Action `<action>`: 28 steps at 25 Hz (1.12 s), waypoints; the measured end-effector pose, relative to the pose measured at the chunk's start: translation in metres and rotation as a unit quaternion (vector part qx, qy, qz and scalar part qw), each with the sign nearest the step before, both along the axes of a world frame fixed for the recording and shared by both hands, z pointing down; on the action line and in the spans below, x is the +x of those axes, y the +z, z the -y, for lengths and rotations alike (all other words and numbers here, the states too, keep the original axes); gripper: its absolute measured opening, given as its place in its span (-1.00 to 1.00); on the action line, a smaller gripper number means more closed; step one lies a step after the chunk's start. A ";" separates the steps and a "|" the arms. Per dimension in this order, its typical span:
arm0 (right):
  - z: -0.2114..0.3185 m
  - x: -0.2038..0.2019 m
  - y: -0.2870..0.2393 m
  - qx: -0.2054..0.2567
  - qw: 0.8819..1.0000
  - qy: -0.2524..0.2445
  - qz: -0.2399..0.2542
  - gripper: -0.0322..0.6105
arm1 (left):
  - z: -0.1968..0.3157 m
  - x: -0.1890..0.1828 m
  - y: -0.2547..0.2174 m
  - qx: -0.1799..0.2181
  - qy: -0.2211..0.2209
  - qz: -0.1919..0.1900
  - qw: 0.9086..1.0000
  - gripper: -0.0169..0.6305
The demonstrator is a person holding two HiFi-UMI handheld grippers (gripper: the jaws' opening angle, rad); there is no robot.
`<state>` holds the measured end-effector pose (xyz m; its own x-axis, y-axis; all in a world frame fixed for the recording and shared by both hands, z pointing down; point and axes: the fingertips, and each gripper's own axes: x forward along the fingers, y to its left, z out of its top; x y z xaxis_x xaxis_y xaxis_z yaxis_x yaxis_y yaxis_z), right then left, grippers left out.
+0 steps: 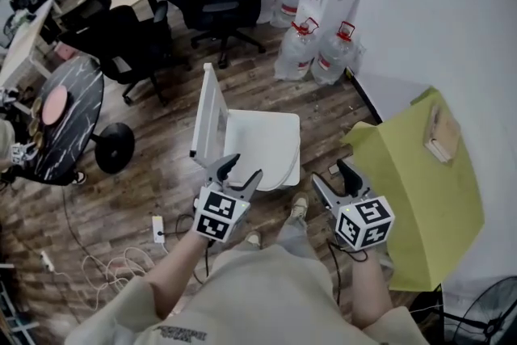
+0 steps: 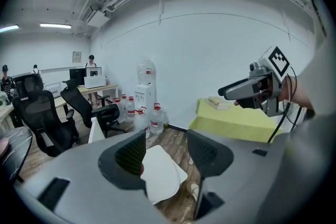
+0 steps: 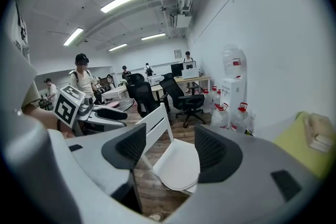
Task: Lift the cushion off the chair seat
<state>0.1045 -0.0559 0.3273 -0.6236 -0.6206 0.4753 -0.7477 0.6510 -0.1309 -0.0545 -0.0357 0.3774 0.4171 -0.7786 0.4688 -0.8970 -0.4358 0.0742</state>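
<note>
Two hand-held grippers held short of a white straight-backed chair (image 1: 208, 113); flat white seat cushion (image 1: 262, 143) in place on it.

Cushion: lies flat on the chair seat, covering most of it, rounded front edge towards the person, touched by neither gripper. Left gripper (image 1: 242, 168): jaws wide apart, nothing between the pads, pointing down and forward at the near front corner of the seat, clear of it. Right gripper (image 1: 331, 174): jaws wide apart, likewise empty, just right of the seat's front edge, over the brown wood-plank floor (image 1: 145, 190). To the right, a bench under a yellow-green cloth (image 1: 420, 174) carries a small beige stack (image 1: 443, 133). Beyond the chair: clear water bottles with red caps (image 1: 311, 48) by the wall, and black office chairs (image 1: 202, 0).
</note>
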 end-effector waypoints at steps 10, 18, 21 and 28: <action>0.083 0.019 0.059 -0.057 0.997 -0.060 -0.005 0.01 | 0.052 0.011 0.044 -0.053 -0.068 0.034 0.996 -0.18; 0.164 0.044 0.100 -0.086 0.988 -0.123 -0.025 0.01 | 0.107 0.026 0.073 -0.100 -0.145 0.051 0.983 -0.17; 0.191 0.052 0.116 -0.088 0.985 -0.144 -0.031 0.01 | 0.126 0.036 0.090 -0.123 -0.174 0.053 0.975 -0.17; 0.234 0.054 0.167 -0.113 0.972 -0.199 -0.052 0.03 | 0.144 0.044 0.135 -0.172 -0.230 0.037 0.957 -0.14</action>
